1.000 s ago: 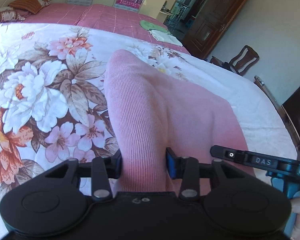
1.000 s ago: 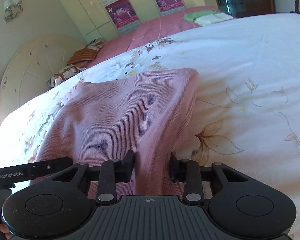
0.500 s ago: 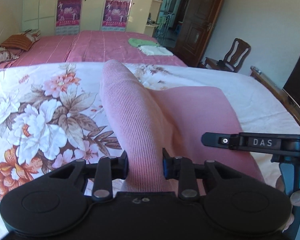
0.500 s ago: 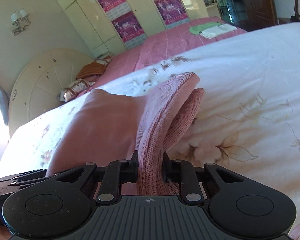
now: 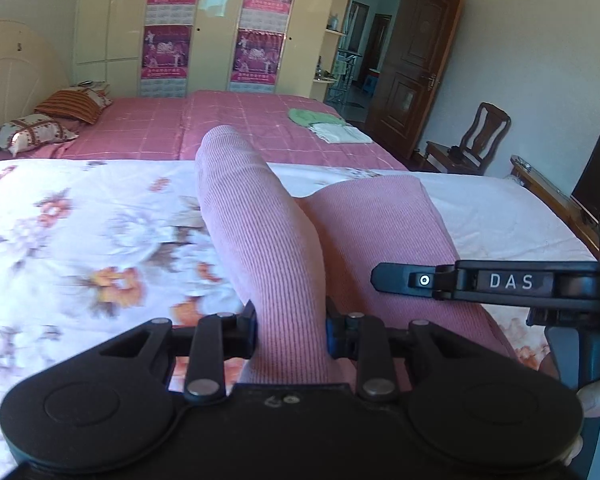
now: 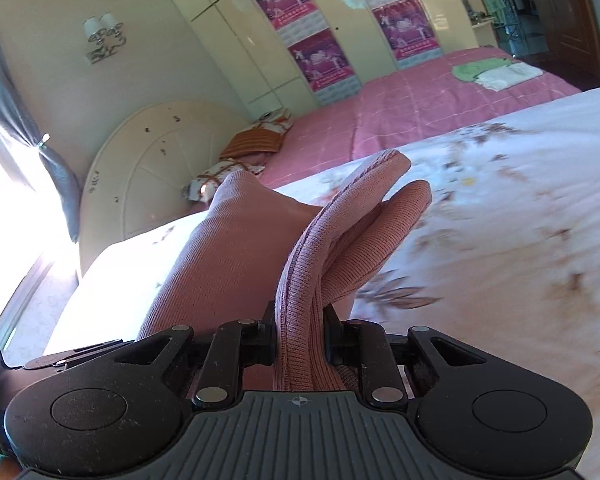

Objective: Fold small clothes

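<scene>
A: While the pink knit garment (image 5: 268, 248) hangs up off the floral bedsheet (image 5: 80, 240), where's it held?

B: Two spots. L gripper (image 5: 291, 328) has a bunched ridge of it pinched btwn its pads, jaws narrow, cloth filling the gap. R gripper (image 6: 299, 334) same deal, clamped on a folded edge, ribbed hem visible right at the pads.

A: Both really gripping?

B: Yes, fabric pressed both sides in each wrist view. Both sets of jaws closed down onto it within the last sec and now sit narrow on the cloth.

A: Rest of the garment?

B: In the L view it rises ahead of the jaws as a rounded hump, w/ a second flatter part spreading to the right over the sheet. In the R view (image 6: 236, 248) the doubled-over layers stand up past the fingers, a broad panel falling away left.

A: Around it?

B: Sheet's blurred nr the grippers. Other gripper's arm marked "DAS" (image 5: 508, 282) crosses at right of the L view, a fingertip (image 5: 598, 398) just below. Farther back: pink bedspread (image 5: 228, 128), folded green and white clothes (image 5: 328, 124) on it, pillows (image 5: 52, 120) by the headboard (image 6: 160, 168), wardrobe w/ posters (image 5: 212, 24), wooden door (image 5: 416, 64), chair (image 5: 480, 140).
</scene>
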Demonstrator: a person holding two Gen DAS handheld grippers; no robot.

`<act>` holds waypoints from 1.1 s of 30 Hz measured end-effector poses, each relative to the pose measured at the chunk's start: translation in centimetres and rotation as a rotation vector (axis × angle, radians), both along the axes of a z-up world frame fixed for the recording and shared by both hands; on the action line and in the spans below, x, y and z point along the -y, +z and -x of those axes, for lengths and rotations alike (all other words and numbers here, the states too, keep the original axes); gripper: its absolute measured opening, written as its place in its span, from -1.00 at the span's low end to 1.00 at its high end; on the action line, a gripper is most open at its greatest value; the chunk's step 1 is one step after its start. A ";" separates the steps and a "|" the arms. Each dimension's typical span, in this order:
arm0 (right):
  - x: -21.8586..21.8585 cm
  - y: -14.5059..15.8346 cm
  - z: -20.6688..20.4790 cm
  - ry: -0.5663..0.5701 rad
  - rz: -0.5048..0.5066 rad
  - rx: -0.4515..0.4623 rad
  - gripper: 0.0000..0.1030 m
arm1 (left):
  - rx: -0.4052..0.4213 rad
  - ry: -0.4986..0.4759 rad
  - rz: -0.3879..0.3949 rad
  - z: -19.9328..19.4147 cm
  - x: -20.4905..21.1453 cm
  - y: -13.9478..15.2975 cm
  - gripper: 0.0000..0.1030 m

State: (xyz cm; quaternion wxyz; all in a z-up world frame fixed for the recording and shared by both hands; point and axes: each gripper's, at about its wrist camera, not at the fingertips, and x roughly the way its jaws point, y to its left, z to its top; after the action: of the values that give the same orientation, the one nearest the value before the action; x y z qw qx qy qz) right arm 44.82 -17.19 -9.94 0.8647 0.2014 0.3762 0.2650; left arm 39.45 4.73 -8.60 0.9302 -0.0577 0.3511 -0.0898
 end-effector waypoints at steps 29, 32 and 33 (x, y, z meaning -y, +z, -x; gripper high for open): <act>-21.5 -4.4 -2.0 -0.056 0.238 0.023 -0.52 | 0.057 0.220 -0.089 3.6 -26.1 -3.7 0.13; -23.6 -2.5 -1.9 -0.004 0.254 0.091 -0.52 | 0.064 0.174 -0.067 1.9 -25.5 -2.8 0.13; -24.5 -2.4 -2.0 0.016 0.264 0.096 -0.52 | 0.043 0.171 -0.057 1.0 -25.3 -3.3 0.12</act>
State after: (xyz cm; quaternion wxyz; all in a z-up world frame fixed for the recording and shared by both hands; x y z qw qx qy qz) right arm 46.84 7.31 -12.35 0.8986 0.0697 0.3674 0.2295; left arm 38.46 30.00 -11.90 0.9430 -0.0592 0.3274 -0.0010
